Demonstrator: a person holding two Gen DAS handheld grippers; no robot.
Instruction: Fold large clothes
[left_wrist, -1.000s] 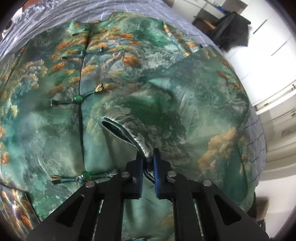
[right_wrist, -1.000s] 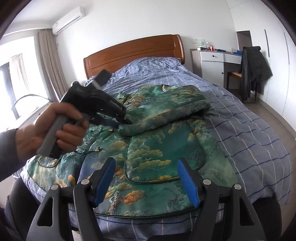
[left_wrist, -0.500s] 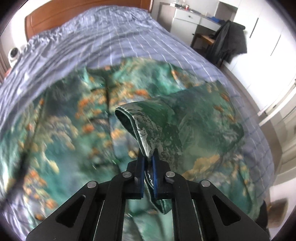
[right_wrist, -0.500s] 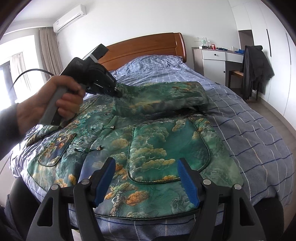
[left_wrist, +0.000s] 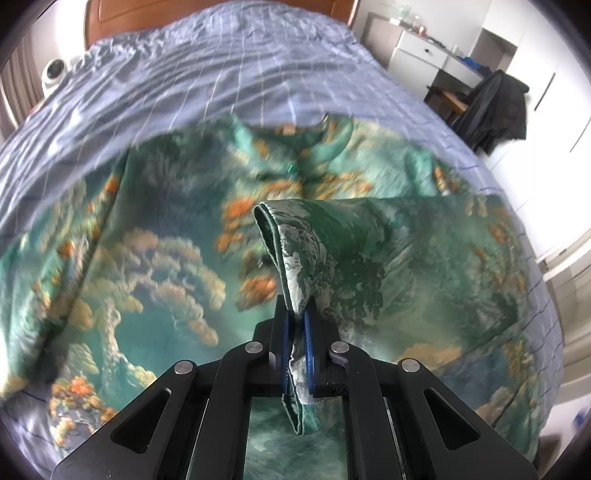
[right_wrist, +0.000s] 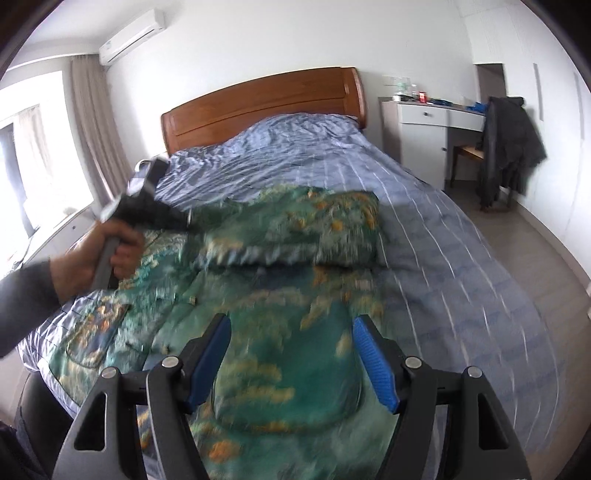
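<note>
A large green jacket (right_wrist: 280, 354) with orange and cream cloud patterns lies spread on the bed, also filling the left wrist view as the jacket (left_wrist: 140, 258). My left gripper (left_wrist: 296, 317) is shut on the cuff of its sleeve (left_wrist: 291, 240), which it holds lifted over the jacket's body. In the right wrist view the left gripper (right_wrist: 184, 221) pulls that sleeve (right_wrist: 295, 229) leftward across the chest, held by a person's hand (right_wrist: 99, 258). My right gripper (right_wrist: 291, 354) hangs open above the jacket's lower part, with nothing between its blue pads.
The bed has a blue checked cover (right_wrist: 424, 206) and a wooden headboard (right_wrist: 266, 107). A white dresser (right_wrist: 417, 136) and a chair draped with a dark coat (right_wrist: 509, 147) stand at the right. A window with curtains (right_wrist: 92, 140) is at the left.
My left gripper has carried the sleeve cuff up and leftward across the jacket, towards the headboard side. The right gripper has risen a little and stays open.
</note>
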